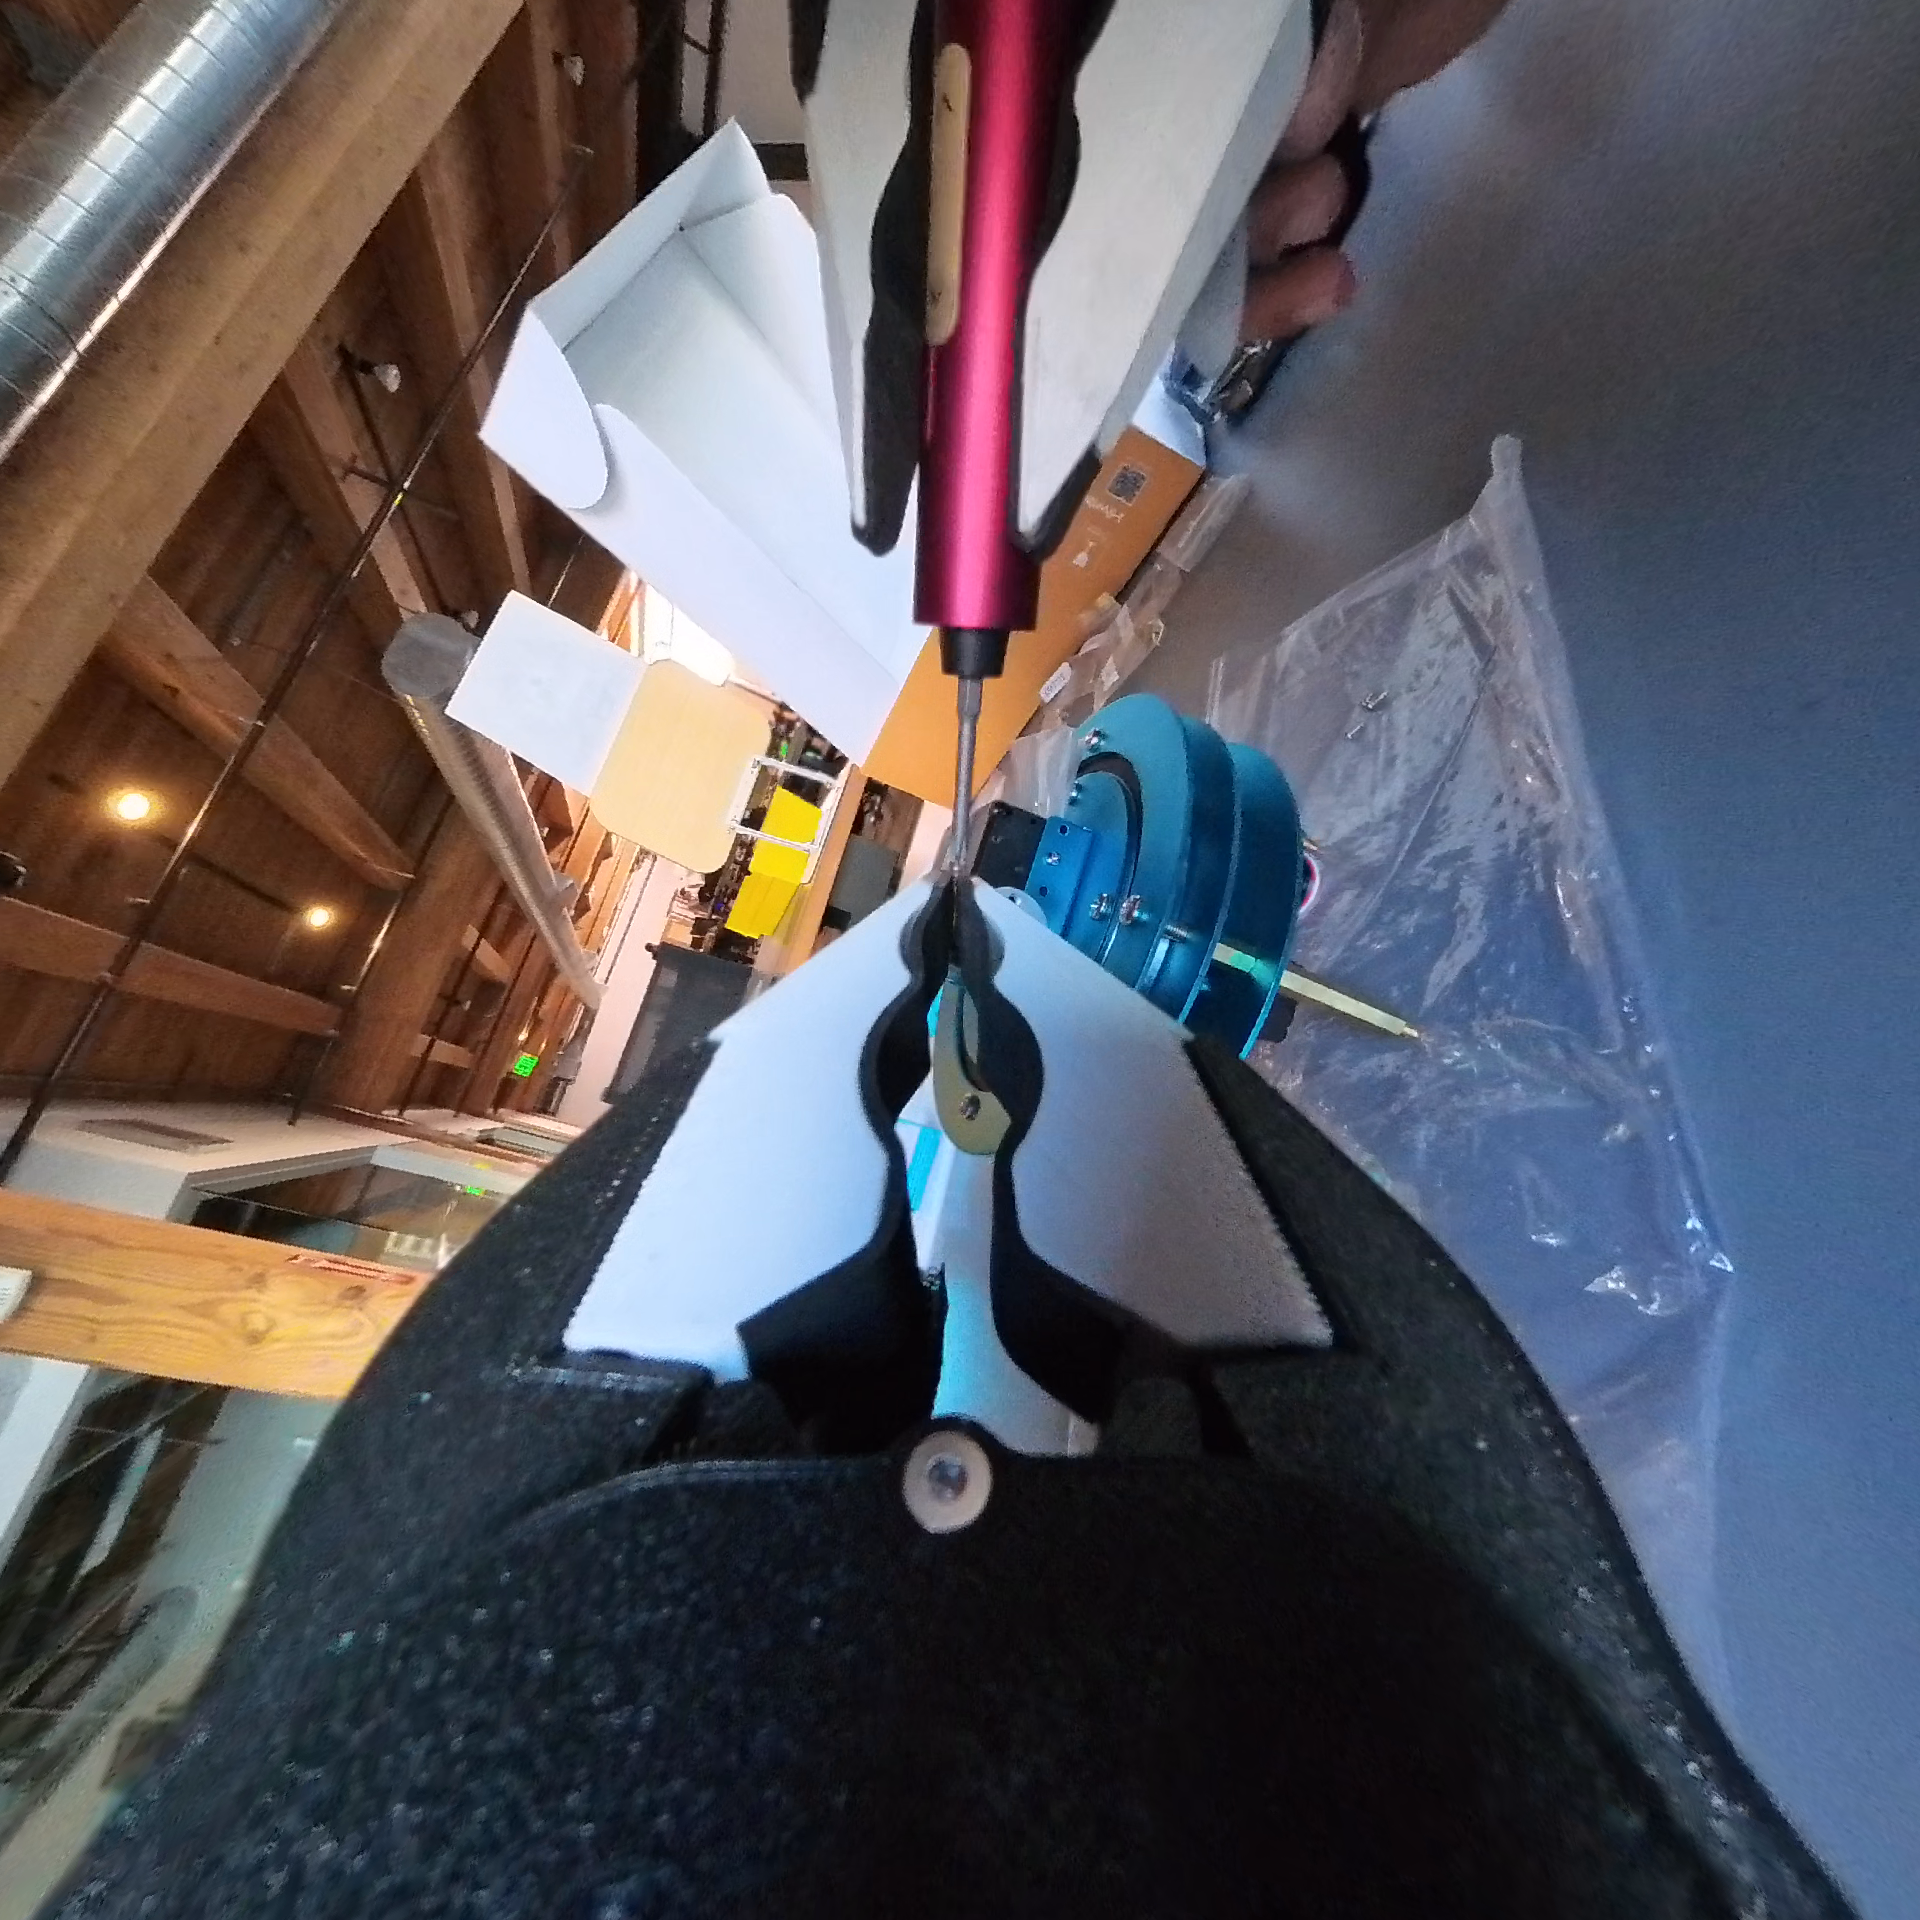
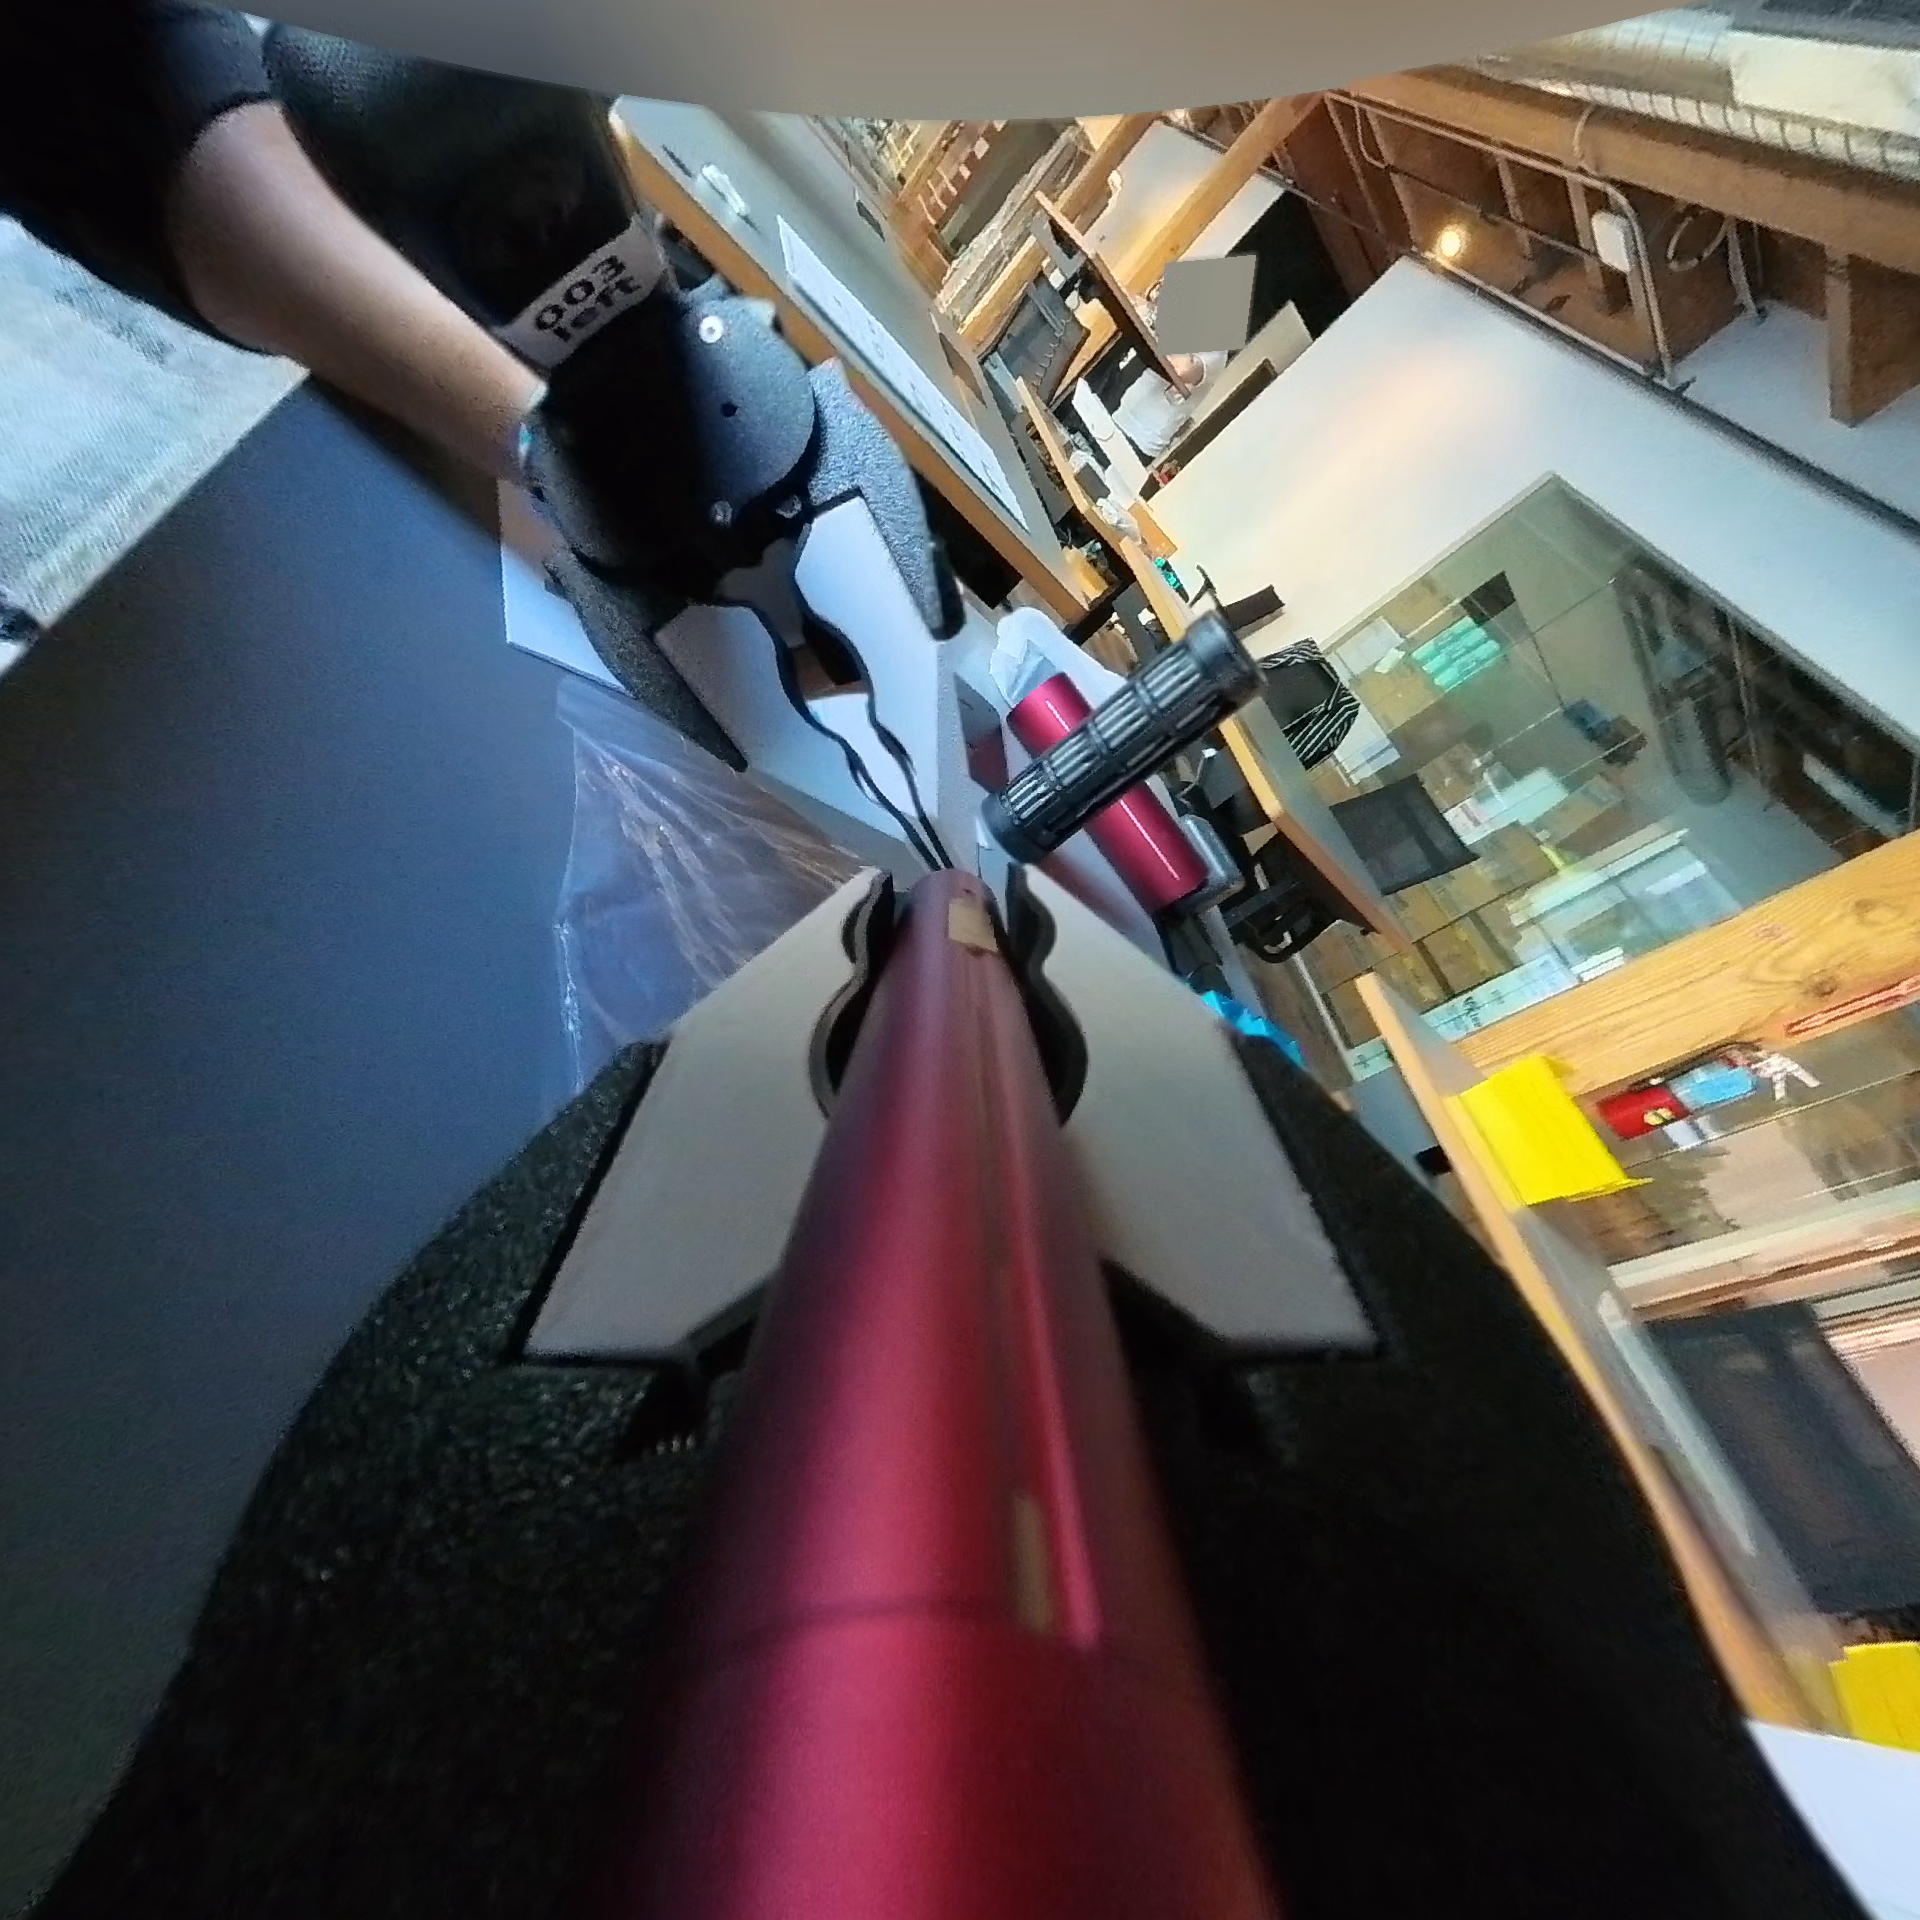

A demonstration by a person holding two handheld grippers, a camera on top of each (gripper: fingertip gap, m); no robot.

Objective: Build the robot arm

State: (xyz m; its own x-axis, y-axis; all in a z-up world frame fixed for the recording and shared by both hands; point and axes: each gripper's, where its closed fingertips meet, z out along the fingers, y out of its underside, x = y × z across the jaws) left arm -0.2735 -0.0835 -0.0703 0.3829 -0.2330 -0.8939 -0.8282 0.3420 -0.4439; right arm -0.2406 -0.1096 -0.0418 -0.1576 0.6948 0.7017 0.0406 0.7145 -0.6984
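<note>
My left gripper (image 1: 951,920) is shut on a small brass metal tab (image 1: 974,1120) with a hole, held between its white fingers. My right gripper (image 1: 961,540) comes in from the top, shut on a red electric screwdriver (image 1: 977,364). The screwdriver's thin bit (image 1: 966,769) points at the left fingertips and touches there. A blue wheel-like assembly (image 1: 1184,831) with a brass rod lies just behind, on a clear plastic bag (image 1: 1507,935). In the right wrist view the red screwdriver (image 2: 935,1299) fills my right gripper (image 2: 951,904), and the left gripper (image 2: 925,847) meets it tip to tip.
Open white cardboard boxes (image 1: 686,343) and an orange box (image 1: 1132,520) stand behind the work on the grey table (image 1: 1714,364). A black ribbed grip (image 2: 1122,717) and a second red cylinder (image 2: 1107,805) lie beyond the tips. A person's arm (image 2: 312,270) holds the left gripper. My right fingertips sit around 5 cm from my left ones.
</note>
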